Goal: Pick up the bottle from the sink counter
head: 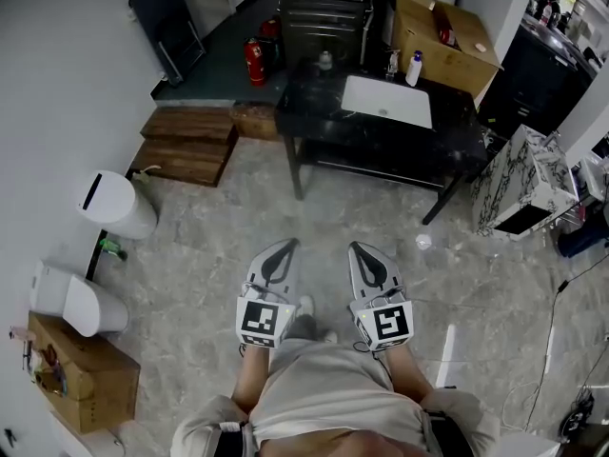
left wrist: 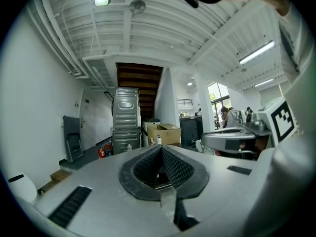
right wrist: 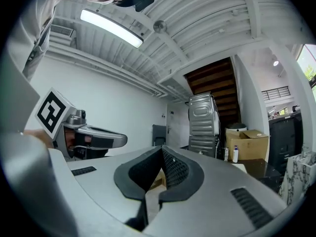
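A white bottle [head: 414, 69] with a blue cap stands upright at the back of the black sink counter [head: 457, 131], just right of the white basin [head: 388, 101]. It also shows small and far off as the bottle [left wrist: 158, 139] in the left gripper view and the bottle [right wrist: 235, 154] in the right gripper view. My left gripper [head: 284, 245] and right gripper [head: 359, 248] are held side by side close to my body, well short of the counter. Both point toward it, jaws together, nothing between them. The left gripper [left wrist: 161, 147] and right gripper [right wrist: 161, 150] tips meet.
A cardboard box [head: 447, 36] sits behind the counter and a metal case stack [head: 322, 12] to its left. A red fire extinguisher [head: 254, 62], wooden steps [head: 190, 146], a white bin [head: 114, 203] and a toilet [head: 71, 303] line the left. A marble-patterned cabinet [head: 528, 184] stands right.
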Available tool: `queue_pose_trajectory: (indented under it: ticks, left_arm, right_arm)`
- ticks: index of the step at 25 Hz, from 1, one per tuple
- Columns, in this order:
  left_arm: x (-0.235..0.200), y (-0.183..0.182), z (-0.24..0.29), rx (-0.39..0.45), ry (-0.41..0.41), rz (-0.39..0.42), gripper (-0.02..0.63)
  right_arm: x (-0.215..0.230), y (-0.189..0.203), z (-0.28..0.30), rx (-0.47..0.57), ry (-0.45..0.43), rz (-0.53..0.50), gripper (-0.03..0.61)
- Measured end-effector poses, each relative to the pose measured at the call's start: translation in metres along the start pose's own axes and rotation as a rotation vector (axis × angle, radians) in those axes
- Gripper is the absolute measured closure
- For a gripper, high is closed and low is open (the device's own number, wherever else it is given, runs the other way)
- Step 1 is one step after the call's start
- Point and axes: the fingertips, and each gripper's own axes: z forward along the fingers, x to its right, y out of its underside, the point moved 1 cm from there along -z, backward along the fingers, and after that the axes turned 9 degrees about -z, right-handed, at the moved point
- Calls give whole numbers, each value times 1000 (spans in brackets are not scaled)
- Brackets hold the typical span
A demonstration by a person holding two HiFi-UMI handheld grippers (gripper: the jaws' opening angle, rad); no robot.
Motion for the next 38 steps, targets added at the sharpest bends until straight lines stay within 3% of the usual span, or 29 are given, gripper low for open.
queue_pose_trajectory:
  ticks: [6,24,38]
  left_arm:
    - [-29,11,25,-21,13,-25,612]
    - [-103,-8,101,-25,146,-13,612]
    - [-137,-5,133,-47,133,-23,612]
  right_arm:
    - [4,8,33,-10,5,3,583]
    - [16,15,138,-64,58,-37,583]
    - [22,26,181,-91,41,-19,583]
